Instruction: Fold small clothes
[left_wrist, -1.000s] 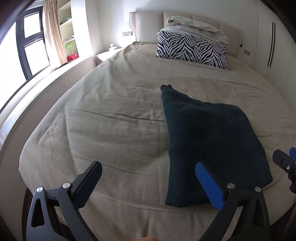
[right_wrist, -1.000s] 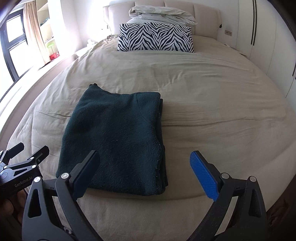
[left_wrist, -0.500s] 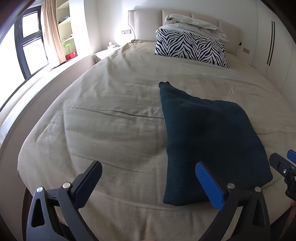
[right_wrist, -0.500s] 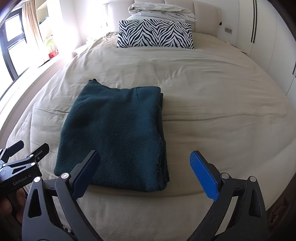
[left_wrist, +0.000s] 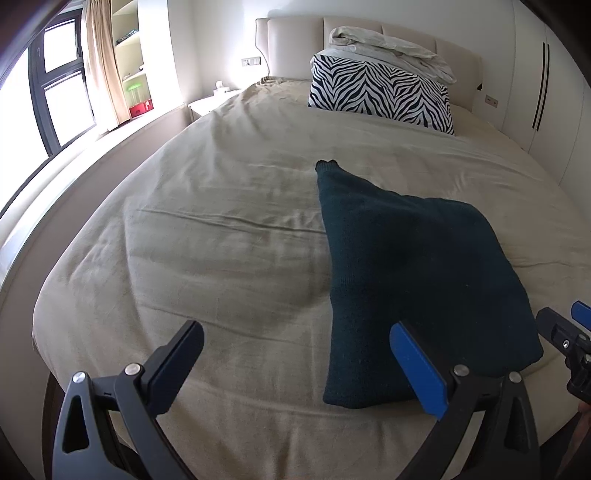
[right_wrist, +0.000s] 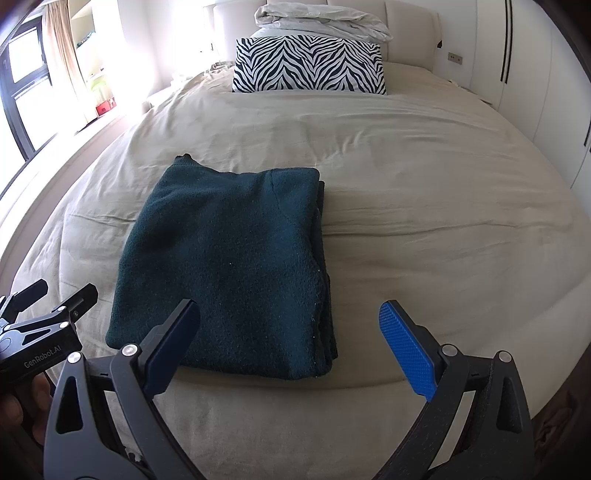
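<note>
On your far left the window (left_wrist: 62, 96) and curtain (left_wrist: 101, 62) run along a low ledge (left_wrist: 122, 144) just beside the bed's left edge. The bed (left_wrist: 221, 258) itself, under a beige cover, gives you a broad bare stretch on that side, marked only by shallow creases. Your left gripper (left_wrist: 295, 365) hovers over the foot of the bed with its jaws spread wide and nothing between them; its blue right finger (left_wrist: 417, 373) sits in front of the near left corner of the garment.

The dark green folded garment (right_wrist: 229, 266) lies flat near the foot edge, a little left of the bed's centre. Its left side is a smooth fold; its right side shows stacked layers with a thin lower layer peeking out. A small corner pokes out at the far left. The near edge stops just short of where the cover rolls over the foot of the bed.

Your right gripper (right_wrist: 288, 339) hangs above that near edge, jaws also wide apart and holding nothing, its dark left finger (right_wrist: 173, 339) over the garment's near part and the blue one over bare cover.

To the right you have open cover up to the white wardrobe doors (right_wrist: 524, 74). At the head, well clear, stand the zebra pillow (right_wrist: 310, 66) and a crumpled duvet (right_wrist: 321, 18).
</note>
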